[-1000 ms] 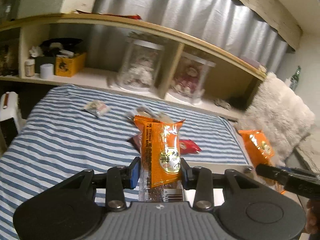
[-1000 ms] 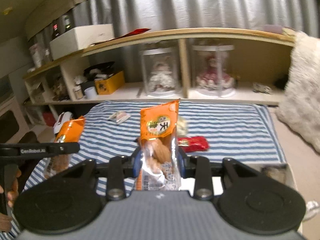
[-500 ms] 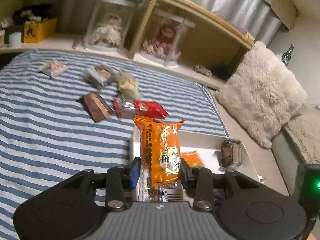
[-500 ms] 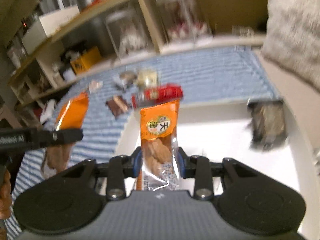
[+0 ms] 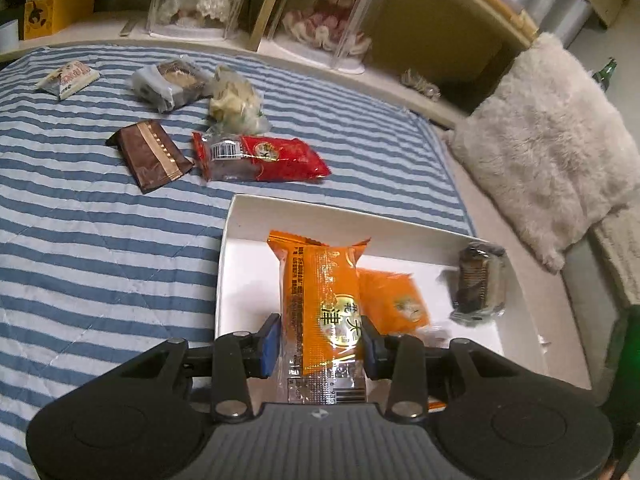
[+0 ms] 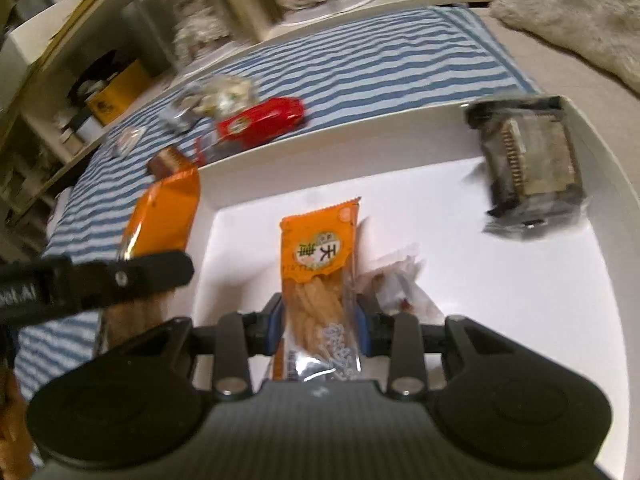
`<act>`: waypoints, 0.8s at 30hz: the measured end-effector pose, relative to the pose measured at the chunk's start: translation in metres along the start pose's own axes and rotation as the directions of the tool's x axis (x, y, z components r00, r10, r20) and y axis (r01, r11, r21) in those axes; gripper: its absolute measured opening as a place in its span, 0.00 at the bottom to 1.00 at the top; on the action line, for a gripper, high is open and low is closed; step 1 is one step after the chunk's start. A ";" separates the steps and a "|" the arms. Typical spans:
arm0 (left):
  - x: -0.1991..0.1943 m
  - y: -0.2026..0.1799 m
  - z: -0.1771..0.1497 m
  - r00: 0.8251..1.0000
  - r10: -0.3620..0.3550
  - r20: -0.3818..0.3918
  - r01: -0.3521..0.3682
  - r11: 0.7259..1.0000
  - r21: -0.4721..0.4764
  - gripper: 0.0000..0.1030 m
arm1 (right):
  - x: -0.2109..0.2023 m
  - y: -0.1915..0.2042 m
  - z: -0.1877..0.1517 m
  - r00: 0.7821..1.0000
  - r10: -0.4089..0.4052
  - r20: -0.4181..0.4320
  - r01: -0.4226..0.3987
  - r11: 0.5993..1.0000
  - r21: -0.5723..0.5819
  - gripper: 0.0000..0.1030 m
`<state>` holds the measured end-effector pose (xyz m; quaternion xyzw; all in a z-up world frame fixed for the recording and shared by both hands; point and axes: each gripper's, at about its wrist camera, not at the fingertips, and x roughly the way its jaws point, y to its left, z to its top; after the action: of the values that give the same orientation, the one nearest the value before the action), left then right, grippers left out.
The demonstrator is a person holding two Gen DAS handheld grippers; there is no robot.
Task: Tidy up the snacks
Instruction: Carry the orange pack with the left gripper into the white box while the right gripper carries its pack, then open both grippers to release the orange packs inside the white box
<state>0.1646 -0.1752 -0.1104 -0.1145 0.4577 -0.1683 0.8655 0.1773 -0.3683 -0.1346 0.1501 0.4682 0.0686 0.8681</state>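
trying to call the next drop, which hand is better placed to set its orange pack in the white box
Right, probably. The right gripper holds its orange pack over the white box floor; the left gripper pack hangs nearer the box's edge.

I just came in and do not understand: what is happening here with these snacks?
A person is sorting snacks with a gripper in each hand. The left gripper and the right gripper each clamp an orange snack packet over a white tray. A dark wrapped snack already lies in the tray. Five more snacks, among them a red packet, wait on the striped blanket.
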 end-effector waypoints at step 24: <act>0.033 -0.002 0.027 0.995 0.080 -0.060 -0.075 0.994 0.077 0.62 | -0.001 -0.029 0.019 0.994 -0.055 0.099 0.048 0.996 0.072 0.50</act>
<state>0.2045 -0.1889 -0.1197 -0.0588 0.4822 -0.1551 0.8602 0.1924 -0.3996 -0.1332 0.1716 0.4294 0.0222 0.8864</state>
